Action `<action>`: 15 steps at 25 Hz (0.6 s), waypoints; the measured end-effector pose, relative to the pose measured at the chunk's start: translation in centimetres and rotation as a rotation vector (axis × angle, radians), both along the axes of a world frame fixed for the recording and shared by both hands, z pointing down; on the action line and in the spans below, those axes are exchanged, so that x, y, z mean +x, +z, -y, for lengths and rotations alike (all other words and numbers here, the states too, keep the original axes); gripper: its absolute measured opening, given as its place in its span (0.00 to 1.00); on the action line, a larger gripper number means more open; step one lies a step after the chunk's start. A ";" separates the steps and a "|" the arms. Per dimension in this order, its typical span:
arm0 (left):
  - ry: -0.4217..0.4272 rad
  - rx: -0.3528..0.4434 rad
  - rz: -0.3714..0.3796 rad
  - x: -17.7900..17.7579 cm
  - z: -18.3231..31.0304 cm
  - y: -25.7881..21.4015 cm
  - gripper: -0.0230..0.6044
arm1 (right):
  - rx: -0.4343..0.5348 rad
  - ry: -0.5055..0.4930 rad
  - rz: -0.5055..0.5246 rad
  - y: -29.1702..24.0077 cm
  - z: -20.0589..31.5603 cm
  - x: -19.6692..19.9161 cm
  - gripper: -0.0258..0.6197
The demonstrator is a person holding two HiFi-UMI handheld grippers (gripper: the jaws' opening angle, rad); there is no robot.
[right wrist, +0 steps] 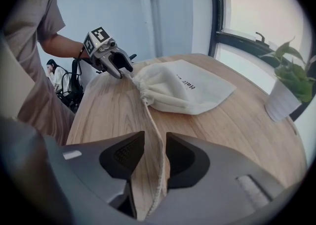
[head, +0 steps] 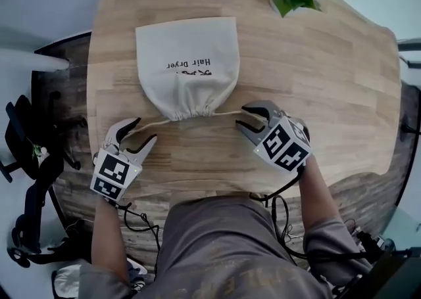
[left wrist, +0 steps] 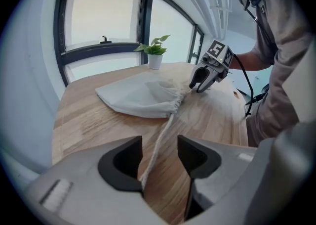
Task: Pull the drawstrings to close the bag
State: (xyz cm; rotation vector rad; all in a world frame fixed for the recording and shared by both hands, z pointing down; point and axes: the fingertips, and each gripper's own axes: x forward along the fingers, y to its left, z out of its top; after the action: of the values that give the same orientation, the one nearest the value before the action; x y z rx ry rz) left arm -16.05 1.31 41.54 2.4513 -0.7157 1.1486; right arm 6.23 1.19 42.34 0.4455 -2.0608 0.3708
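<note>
bag (head: 187, 61) — mouth toward person (head: 210, 252), length running away | left claw (head: 145, 129), right claw (head: 243, 117) — released, drawstrings (head: 154, 123) between

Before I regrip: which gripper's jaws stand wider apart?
The left gripper: its jaws gape wide around its drawstring, while the right gripper leaves a narrower gap around its own.

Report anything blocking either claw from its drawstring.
Nothing visible does. The left drawstring lies inside the open left claw, the right drawstring inside the open right claw.
</note>
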 end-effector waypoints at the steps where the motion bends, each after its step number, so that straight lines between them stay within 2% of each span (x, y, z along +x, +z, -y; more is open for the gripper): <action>1: 0.011 0.004 -0.001 0.4 0.2 -0.1 0.39 | 0.014 -0.017 0.008 -0.3 0.1 -0.6 0.30; 8: 0.108 0.014 -0.009 3.3 1.3 0.0 0.39 | 0.050 -0.125 0.023 -0.6 0.8 -4.3 0.27; 15: 0.160 0.017 0.009 4.1 1.3 1.0 0.36 | 0.042 -0.147 0.010 0.5 1.0 -4.6 0.25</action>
State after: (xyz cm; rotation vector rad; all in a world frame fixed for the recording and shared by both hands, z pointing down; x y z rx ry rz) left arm -11.99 -0.04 42.53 2.5572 -0.5422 1.2165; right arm 1.61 0.14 42.86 0.3154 -2.0996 0.2425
